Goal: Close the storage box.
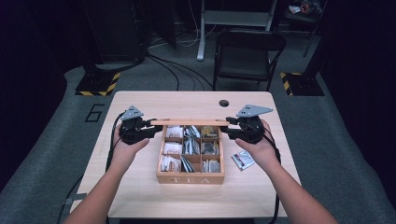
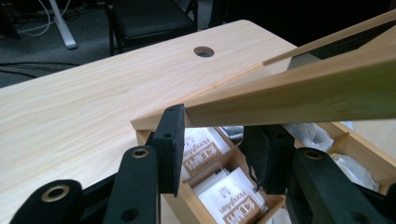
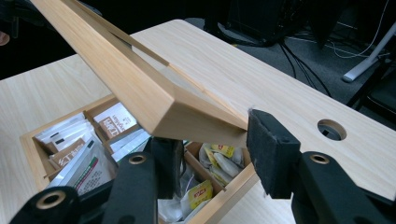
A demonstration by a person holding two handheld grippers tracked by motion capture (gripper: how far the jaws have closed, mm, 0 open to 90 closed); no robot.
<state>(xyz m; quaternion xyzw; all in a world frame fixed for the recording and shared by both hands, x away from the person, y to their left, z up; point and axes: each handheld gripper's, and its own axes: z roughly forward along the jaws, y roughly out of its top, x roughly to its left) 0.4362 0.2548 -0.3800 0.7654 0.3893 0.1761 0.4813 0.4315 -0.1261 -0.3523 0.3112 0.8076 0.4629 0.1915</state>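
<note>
A wooden tea box (image 1: pixel 190 179) marked TEA stands mid-table, its compartments full of tea sachets (image 1: pixel 173 148). Its hinged wooden lid (image 1: pixel 189 122) is raised over the far edge. My left gripper (image 1: pixel 156 127) holds the lid's left end. In the left gripper view the lid (image 2: pixel 303 88) has its corner between the pads, with the gripper (image 2: pixel 217 140) closed on it. My right gripper (image 1: pixel 227 126) holds the right end. In the right gripper view one pad (image 3: pixel 271 154) presses on the lid's (image 3: pixel 130 79) corner, and the other jaw lies partly hidden under it.
A loose tea sachet (image 1: pixel 243 160) lies on the table (image 1: pixel 140 191) just right of the box, near my right forearm. A cable hole (image 1: pixel 224 103) sits near the table's far edge. A folding chair (image 1: pixel 247 51) and floor cables stand beyond the table.
</note>
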